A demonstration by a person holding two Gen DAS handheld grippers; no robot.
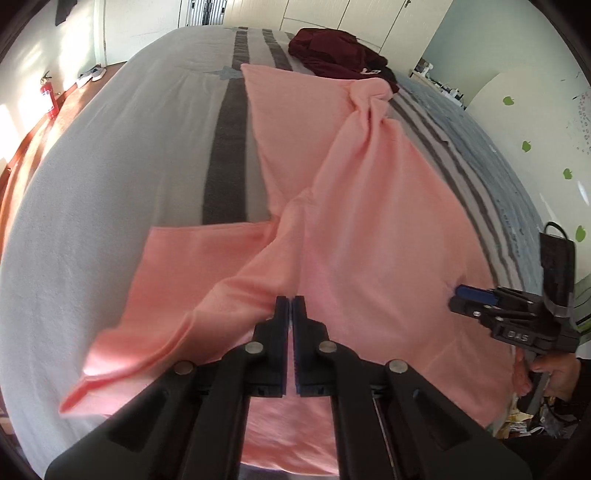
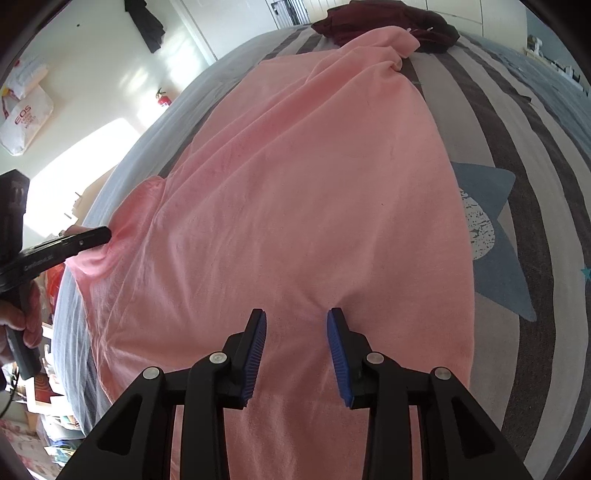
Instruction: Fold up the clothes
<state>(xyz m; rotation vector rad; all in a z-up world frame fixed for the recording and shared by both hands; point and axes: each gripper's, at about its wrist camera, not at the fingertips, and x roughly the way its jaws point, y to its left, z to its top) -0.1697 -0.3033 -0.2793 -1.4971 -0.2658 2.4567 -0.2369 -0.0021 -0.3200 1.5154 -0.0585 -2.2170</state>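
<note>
Large pink cotton garment spread on striped grey-white bed, left tool clamped on its bunched sleeve fold, right tool parted, hovering over flat fabric, gripping nothing.

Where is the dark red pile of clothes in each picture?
Left wrist view: the dark red pile of clothes lies near the top, right of centre, at the far end of the bed, just beyond the pink garment.
Right wrist view: the pile sits at the very top edge, right of centre, again past the pink garment's far end.
Shared landmark: the red fire extinguisher by the wall, left of the bed in both.
</note>
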